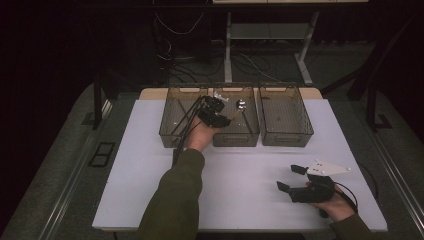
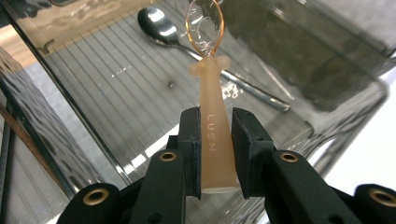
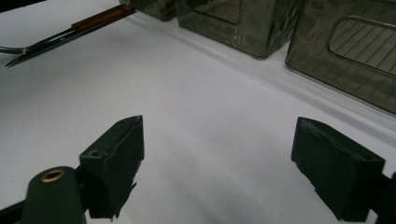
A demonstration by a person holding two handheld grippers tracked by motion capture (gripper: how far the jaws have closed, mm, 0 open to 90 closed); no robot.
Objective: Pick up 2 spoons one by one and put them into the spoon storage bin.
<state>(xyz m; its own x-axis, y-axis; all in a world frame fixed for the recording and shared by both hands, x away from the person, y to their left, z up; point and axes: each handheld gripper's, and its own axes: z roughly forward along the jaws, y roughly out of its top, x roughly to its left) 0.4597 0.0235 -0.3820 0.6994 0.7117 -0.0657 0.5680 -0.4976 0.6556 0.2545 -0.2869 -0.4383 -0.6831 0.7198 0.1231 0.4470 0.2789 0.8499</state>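
3 bins (image 1: 285, 116), 2 spoons (image 2: 211, 135), 1 held.

High cam overhead facing fwd, gripper cams close-up, all share bins (image 1: 235, 117)

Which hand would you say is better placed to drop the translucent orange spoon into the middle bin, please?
Left: the left gripper already clamps the translucent orange spoon above the smoky middle bin; the right gripper hangs open over the table.

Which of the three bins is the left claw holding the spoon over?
The middle bin. The left claw grips an orange plastic spoon above it, and a metal spoon already lies inside; the other two bins flank it.
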